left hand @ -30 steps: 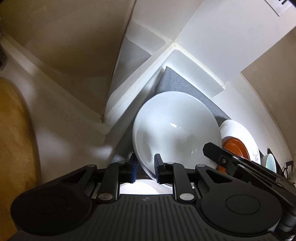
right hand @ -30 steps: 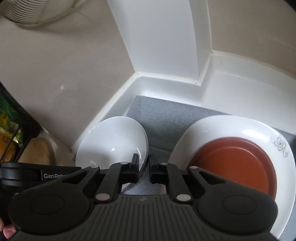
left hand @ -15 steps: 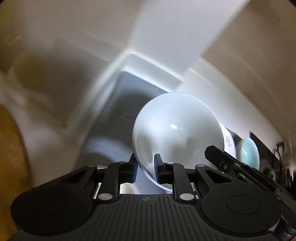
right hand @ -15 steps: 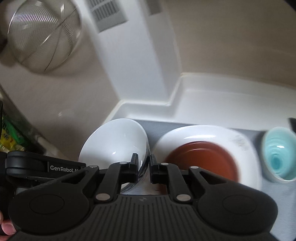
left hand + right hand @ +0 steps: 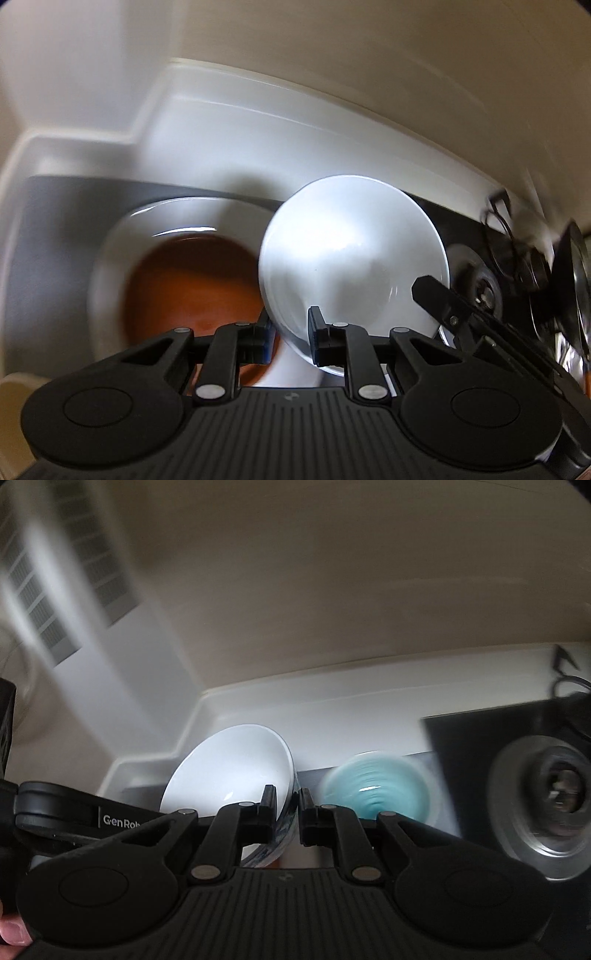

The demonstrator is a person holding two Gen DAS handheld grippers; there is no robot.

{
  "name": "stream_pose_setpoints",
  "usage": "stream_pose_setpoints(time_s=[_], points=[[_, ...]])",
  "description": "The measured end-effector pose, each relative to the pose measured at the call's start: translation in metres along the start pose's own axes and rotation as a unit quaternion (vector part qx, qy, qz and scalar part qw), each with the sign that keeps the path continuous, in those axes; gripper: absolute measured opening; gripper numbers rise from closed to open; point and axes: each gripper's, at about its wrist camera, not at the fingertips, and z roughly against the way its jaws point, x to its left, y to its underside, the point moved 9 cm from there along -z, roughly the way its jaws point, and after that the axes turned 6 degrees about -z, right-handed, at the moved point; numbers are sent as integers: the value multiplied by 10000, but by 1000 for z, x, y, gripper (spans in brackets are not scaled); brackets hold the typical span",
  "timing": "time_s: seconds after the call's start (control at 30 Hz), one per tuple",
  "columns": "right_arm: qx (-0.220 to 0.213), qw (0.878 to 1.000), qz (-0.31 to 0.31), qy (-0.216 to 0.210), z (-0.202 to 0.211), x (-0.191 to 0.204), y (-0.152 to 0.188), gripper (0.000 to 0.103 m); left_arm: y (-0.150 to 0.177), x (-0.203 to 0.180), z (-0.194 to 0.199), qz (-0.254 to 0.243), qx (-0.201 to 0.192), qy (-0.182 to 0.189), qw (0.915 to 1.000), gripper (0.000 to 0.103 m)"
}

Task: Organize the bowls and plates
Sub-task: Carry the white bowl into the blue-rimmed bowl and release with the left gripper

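Both grippers are shut on the rim of one white bowl (image 5: pixel 351 258), held in the air. My left gripper (image 5: pixel 290 341) pinches its near edge. My right gripper (image 5: pixel 287 814) pinches the opposite rim of the bowl (image 5: pixel 229 771), and its arm crosses the left wrist view at the right. Below the bowl in the left wrist view, a white plate (image 5: pixel 110 258) holding a brown-orange plate (image 5: pixel 192 280) lies on a grey mat (image 5: pixel 48 229). A small teal bowl (image 5: pixel 384 790) stands on the mat beyond my right gripper.
A white raised counter edge (image 5: pixel 258 122) and a beige wall run behind the mat. A black stove top with a metal burner (image 5: pixel 546 797) lies to the right. A vent grille (image 5: pixel 55 590) hangs at the upper left in the right wrist view.
Both grippers have lifted the white bowl off the mat and carried it to the right. It now hangs over the stacked plates. The teal bowl and the stove have come into view.
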Motion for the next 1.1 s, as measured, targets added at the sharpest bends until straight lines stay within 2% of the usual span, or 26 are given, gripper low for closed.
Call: stream_pose_setpoints(time_s=[0.17, 0.33, 0.5, 0.9, 1.0, 1.1], points=[[-34, 9991, -345, 224, -11, -47, -11, 12, -18, -33, -40, -208, 366, 130, 9990, 20], [17, 9973, -623, 389, -29, -82, -9, 12, -29, -49, -75, -270, 767, 236, 9964, 20], [101, 9956, -812, 453, -46, -104, 0, 11, -34, -55, -96, -255, 883, 163, 9956, 20], [194, 9951, -840, 486, -63, -114, 14, 10, -37, -54, -118, -210, 970, 97, 9950, 20], [196, 9949, -861, 482, -66, -116, 15, 9, -38, -48, -118, -77, 1009, 264, 9945, 20], [209, 9949, -855, 490, -69, -116, 15, 9, -37, -38, -116, 222, 1110, 615, 9917, 20]])
